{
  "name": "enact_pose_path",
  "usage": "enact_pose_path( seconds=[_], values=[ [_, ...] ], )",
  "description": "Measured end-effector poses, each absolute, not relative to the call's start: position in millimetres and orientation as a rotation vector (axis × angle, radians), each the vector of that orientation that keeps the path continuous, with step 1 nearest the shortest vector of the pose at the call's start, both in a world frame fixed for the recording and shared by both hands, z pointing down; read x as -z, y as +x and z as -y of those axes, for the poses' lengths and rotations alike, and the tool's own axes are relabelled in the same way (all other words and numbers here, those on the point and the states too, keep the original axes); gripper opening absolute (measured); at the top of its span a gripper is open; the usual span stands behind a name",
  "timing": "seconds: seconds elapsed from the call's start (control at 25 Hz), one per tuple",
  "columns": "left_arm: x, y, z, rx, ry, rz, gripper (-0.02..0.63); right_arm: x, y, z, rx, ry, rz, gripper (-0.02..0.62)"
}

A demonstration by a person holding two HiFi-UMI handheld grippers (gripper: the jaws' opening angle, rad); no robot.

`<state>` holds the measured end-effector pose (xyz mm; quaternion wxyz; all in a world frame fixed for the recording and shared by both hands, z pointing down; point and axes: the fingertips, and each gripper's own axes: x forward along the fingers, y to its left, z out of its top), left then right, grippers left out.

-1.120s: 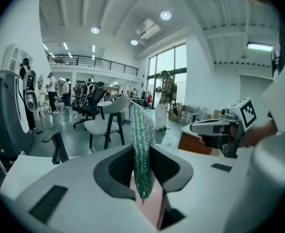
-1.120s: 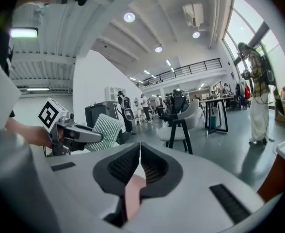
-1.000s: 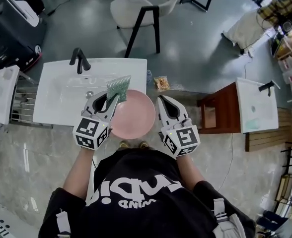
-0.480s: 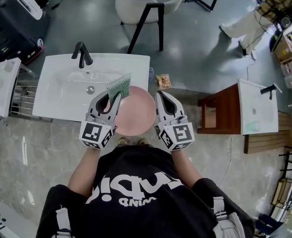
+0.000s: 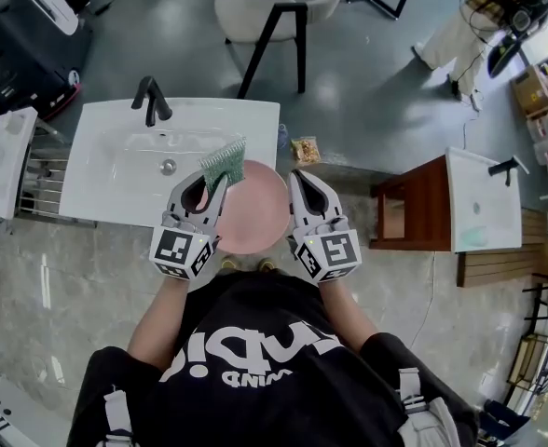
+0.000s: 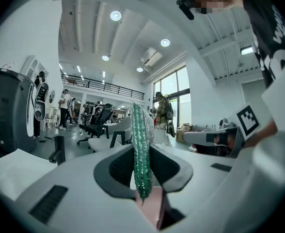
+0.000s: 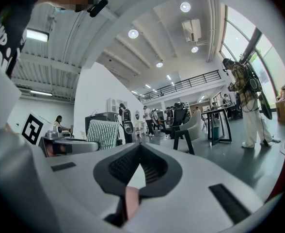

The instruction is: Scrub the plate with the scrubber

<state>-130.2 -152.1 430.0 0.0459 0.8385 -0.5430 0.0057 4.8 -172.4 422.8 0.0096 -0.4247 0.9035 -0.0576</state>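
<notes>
The left tongs (image 5: 217, 183) are clenched on the green scrubber (image 5: 224, 163). The left gripper view shows it pinched edge-on between the two jaws, its top standing above their tips. In the head view the scrubber pokes out past the tongs at the far left rim of the pink plate (image 5: 255, 210), though contact between them cannot be made out. The right tongs (image 5: 298, 182) grasp the plate at its right rim, and the right gripper view shows a pink edge (image 7: 131, 200) wedged low between the closed jaws. The plate lies between the two grippers, in front of the person's chest, with its left part overlapping the near right corner of the white basin (image 5: 106, 180). A black faucet (image 5: 151, 99) stands at the basin's far edge. Just right of the basin's far corner sits a small packet (image 5: 304, 151). Well to the right is a wooden stand (image 5: 412, 214) with a second basin (image 5: 484, 203), and a pale chair (image 5: 269, 7) stands far beyond
</notes>
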Motion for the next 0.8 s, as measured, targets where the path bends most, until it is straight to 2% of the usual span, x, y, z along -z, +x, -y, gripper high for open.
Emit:
enact_pose_path(
  seconds=[0.8],
  values=[
    [-427.4,-129.7,146.5,-0.024,2.551,1.651,0.094,-414.3,4.9,168.5,0.145,-1.292,-2.837,0.018]
  ],
)
